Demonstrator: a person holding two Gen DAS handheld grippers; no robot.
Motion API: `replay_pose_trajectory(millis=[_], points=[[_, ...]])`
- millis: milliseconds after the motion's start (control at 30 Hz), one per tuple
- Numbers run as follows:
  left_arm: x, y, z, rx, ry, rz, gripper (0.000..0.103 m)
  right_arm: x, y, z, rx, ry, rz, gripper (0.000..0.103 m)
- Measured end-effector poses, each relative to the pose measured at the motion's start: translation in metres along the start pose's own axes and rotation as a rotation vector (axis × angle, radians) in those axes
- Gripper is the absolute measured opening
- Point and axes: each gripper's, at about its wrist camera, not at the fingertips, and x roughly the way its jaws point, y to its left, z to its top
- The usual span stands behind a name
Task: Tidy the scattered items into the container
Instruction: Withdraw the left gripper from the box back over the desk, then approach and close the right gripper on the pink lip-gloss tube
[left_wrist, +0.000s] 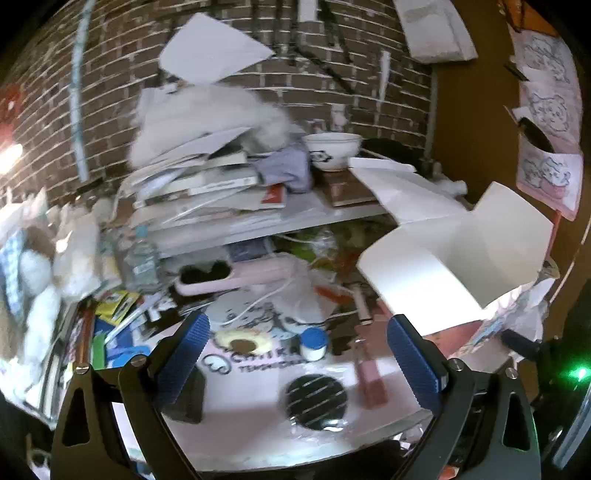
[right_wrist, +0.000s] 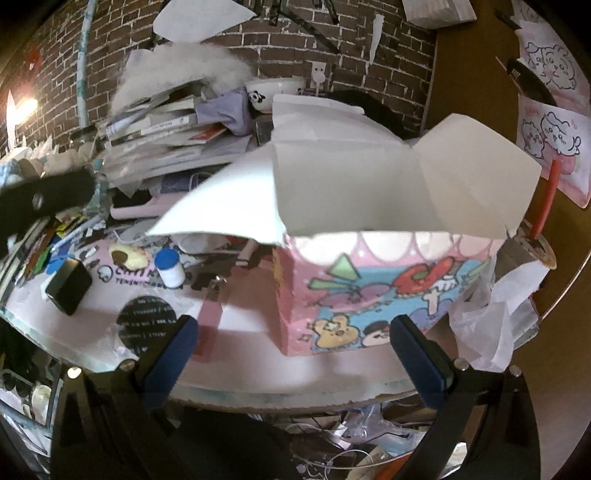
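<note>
Both grippers gape empty: left gripper (left_wrist: 299, 354) over the bottle (left_wrist: 313, 344), right gripper (right_wrist: 291, 354) facing the box (right_wrist: 384, 295).

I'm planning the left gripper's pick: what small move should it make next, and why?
Probably ease the left gripper forward and down onto the small blue-capped jar. Its jaws stand open and empty, the jar stands upright just ahead between the fingers, and the box is open to its right.
</note>
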Motion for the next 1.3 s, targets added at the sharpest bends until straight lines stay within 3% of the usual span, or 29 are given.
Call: replay_pose_trajectory(millis=[433,833,1100,1300], points=[[-0.003,0.055,-0.039,-0.102,-0.020,0.061,0.096,0.005,0.043,-0.002,-0.064,-0.008,0.067,0.103],[0.012,0.080,-0.075,-0.120,-0.009,0.038,0.096,0.019,0.072,-0.023,-0.109,-0.026,0.136,0.103],[0.016,0.083,-0.091,-0.142,-0.020,0.001,0.096,0.034,0.070,-0.037,-0.077,-0.044,0.152,0.102],[0.018,0.078,-0.099,-0.125,-0.046,-0.038,0.096,0.050,0.064,-0.052,-0.048,-0.056,0.148,0.085]])
